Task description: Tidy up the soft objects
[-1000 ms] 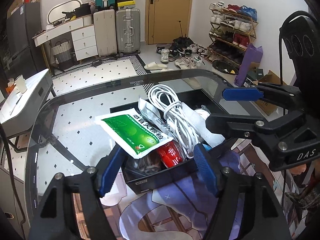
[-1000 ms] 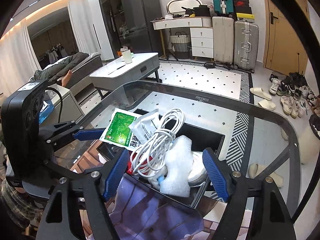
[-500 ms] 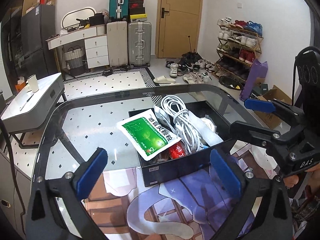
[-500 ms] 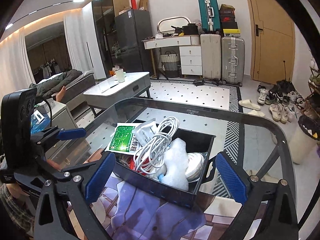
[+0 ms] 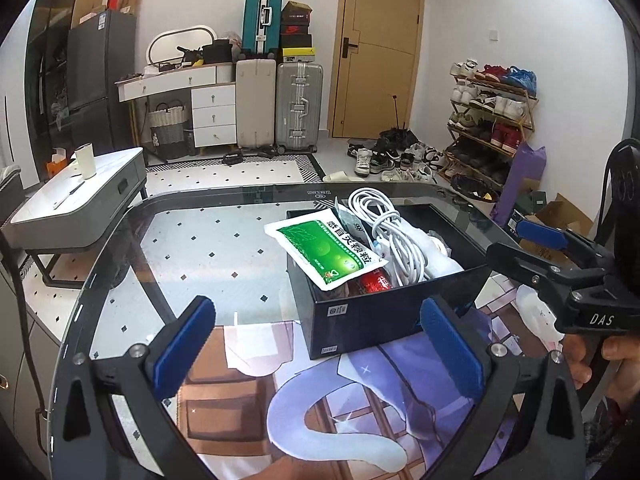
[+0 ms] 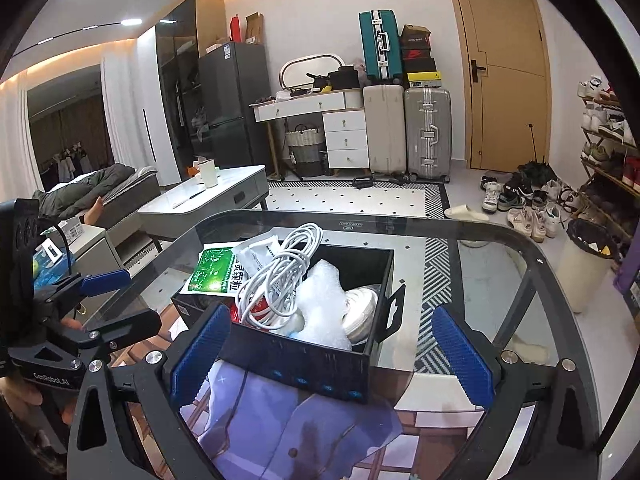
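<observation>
A black box (image 5: 384, 312) (image 6: 304, 364) stands on the glass table. It holds a green sachet (image 5: 328, 252) (image 6: 212, 272), a coiled white cable (image 5: 392, 232) (image 6: 276, 276), white bubble wrap (image 6: 320, 308), a red packet (image 5: 374, 282) and a white tape roll (image 6: 362, 308). My left gripper (image 5: 320, 348) is open and empty, a little back from the box's near left side. My right gripper (image 6: 332, 348) is open and empty, in front of the box's near wall. Each gripper shows in the other's view, the right (image 5: 552, 256) and the left (image 6: 108, 300).
A printed mat (image 5: 304, 392) (image 6: 296, 432) lies under the box on the glass table (image 5: 168, 248) (image 6: 500, 280). Beyond are a low white table (image 5: 76, 196), suitcases (image 5: 298, 104), a shoe rack (image 5: 492, 120) and a bin (image 6: 584, 264).
Both grippers have opened wide and drawn back from the box, which now looks smaller and farther away. The box and its contents stay put.
</observation>
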The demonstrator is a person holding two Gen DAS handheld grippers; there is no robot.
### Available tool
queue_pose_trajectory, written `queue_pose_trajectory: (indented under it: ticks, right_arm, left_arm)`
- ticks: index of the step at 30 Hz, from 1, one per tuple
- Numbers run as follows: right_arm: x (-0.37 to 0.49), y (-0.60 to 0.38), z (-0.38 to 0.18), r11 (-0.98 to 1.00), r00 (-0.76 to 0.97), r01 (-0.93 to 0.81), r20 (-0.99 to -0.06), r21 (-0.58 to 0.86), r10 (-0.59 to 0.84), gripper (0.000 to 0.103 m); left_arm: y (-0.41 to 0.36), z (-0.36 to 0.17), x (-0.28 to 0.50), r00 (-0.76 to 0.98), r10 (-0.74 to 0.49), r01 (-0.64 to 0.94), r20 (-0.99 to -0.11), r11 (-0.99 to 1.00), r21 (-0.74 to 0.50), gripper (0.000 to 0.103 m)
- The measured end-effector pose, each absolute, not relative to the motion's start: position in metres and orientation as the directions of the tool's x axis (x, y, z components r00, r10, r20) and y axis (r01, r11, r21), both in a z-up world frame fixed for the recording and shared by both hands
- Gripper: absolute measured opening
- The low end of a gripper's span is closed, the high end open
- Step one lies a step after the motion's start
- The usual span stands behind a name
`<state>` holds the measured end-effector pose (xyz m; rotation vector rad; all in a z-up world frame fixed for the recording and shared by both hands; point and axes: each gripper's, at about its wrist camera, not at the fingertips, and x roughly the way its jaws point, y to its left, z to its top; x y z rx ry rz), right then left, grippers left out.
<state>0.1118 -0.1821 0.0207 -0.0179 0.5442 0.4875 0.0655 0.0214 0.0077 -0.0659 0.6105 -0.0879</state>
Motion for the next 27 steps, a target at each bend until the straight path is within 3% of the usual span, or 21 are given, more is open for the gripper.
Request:
queue_pose_trajectory:
  ticks: [21,27]
  right_arm:
    - [0.09,-0.183,0.009,0.92,0.841,-0.388,-0.389,0.053,0.377,0.102]
    - [0.094,-0.182,0.009,0.915,0.83,-0.398,-0.4,0.062,0.388,0.102]
  left_arm:
    - [0.025,-0.012,0.054,0.856,-0.068,0.034,-0.513,0.997,-0.076,0.103]
    - [0.024,-0.013,0.052,0.861,-0.065,0.033,-0.505,0.997,-0.073,0.103]
